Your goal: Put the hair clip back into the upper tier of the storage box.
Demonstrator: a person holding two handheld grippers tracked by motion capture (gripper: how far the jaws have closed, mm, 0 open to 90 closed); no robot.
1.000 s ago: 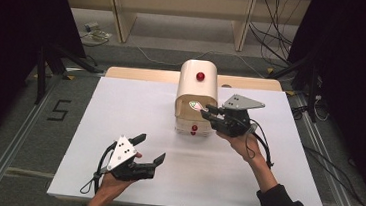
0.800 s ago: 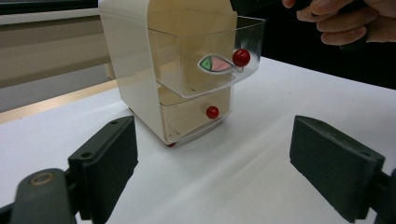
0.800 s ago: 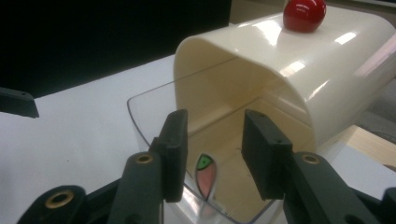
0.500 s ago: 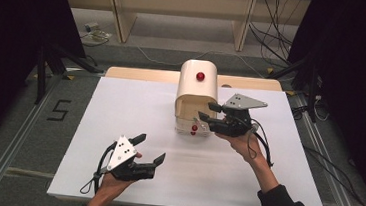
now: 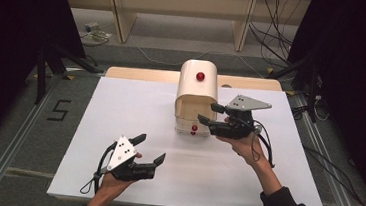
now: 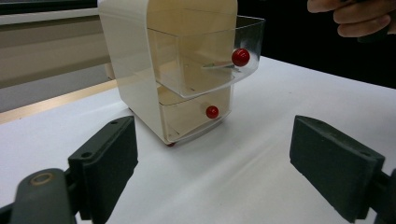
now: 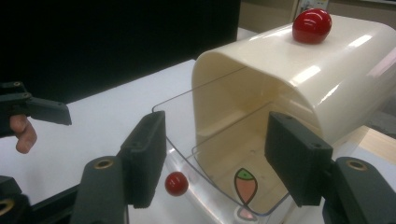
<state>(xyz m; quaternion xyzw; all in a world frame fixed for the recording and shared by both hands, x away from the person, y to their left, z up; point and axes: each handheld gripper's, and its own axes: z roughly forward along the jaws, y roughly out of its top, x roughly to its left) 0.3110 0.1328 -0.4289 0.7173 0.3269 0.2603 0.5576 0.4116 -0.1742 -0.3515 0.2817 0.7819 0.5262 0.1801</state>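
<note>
**Top drawer out, right jaws letting go**

At the far middle of the white table (image 5: 92, 140), the cream drawer cabinet (image 5: 198, 92) stands with its clear upper drawer (image 6: 205, 60) pulled out toward the person. A second ago the right gripper (image 5: 213, 114) sat narrow at the drawer's red knob (image 7: 177, 183); its jaws have just been opening and now stand wide, nothing pressed between them — the pull looks finished. Inside the drawer lies a small carrot-like piece (image 7: 245, 185). Near the table's front edge, the left gripper (image 5: 148, 149) rests agape, empty — likely free for the piece.
</note>
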